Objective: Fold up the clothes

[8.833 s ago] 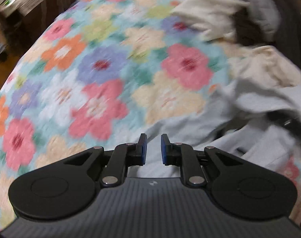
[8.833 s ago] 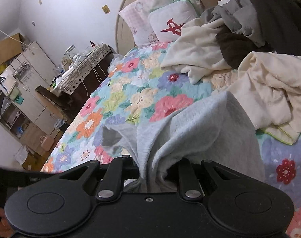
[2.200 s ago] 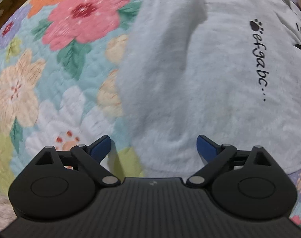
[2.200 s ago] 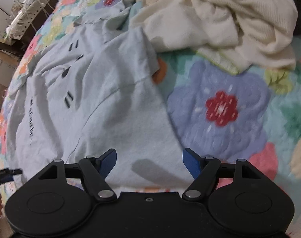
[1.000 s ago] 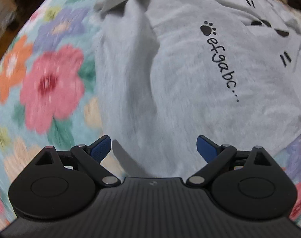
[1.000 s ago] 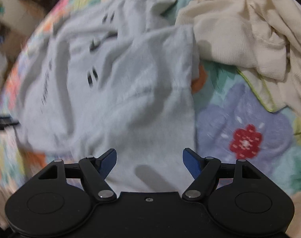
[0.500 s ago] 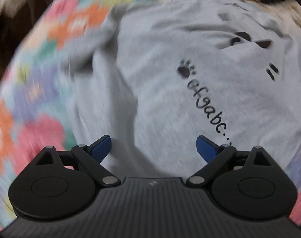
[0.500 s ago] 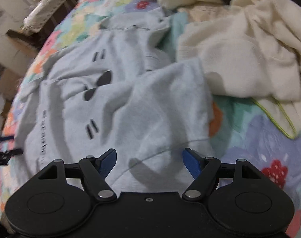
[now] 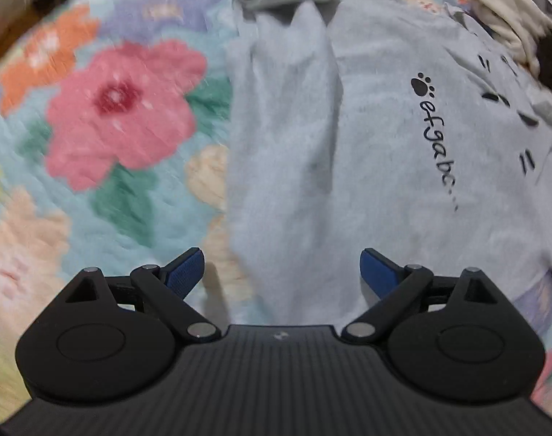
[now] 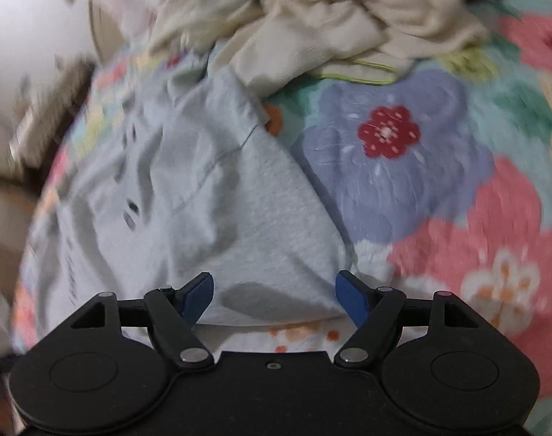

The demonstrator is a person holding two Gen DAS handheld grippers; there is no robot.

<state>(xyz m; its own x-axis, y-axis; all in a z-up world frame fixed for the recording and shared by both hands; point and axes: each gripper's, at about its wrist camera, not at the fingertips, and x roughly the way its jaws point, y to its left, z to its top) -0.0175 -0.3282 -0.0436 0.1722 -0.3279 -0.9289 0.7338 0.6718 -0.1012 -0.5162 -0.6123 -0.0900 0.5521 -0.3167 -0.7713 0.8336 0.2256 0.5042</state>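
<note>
the grey sweatshirt [image 9: 385, 138] lies spread print-side up on the flowered bedspread [image 9: 105, 116], with a paw mark and the lettering "efgabc..." running along its front. its left sleeve is folded along the body, and the fabric there is rumpled.

left tool [image 9: 281, 272]: held low over the near hem of the sweatshirt, pointing forward along the garment. its blue-padded fingers [image 9: 185, 272] stand wide apart with nothing between them; the cloth lies below and beyond the gap, and contact cannot be confirmed.

right tool [image 10: 274, 294]: held low over the opposite lower corner of the same sweatshirt [image 10: 210, 196], angled down toward the bed. its fingers [image 10: 352, 296] are likewise spread wide and grip nothing. the hem edge runs just ahead of the tips, the corner near the right finger.

a heap of cream-coloured clothes [image 10: 348, 14] lies at the far side of the bedspread [image 10: 439, 167], one piece touching or overlapping the sweatshirt's upper part. the right wrist view is blurred at its left margin; the furniture there cannot be identified.
</note>
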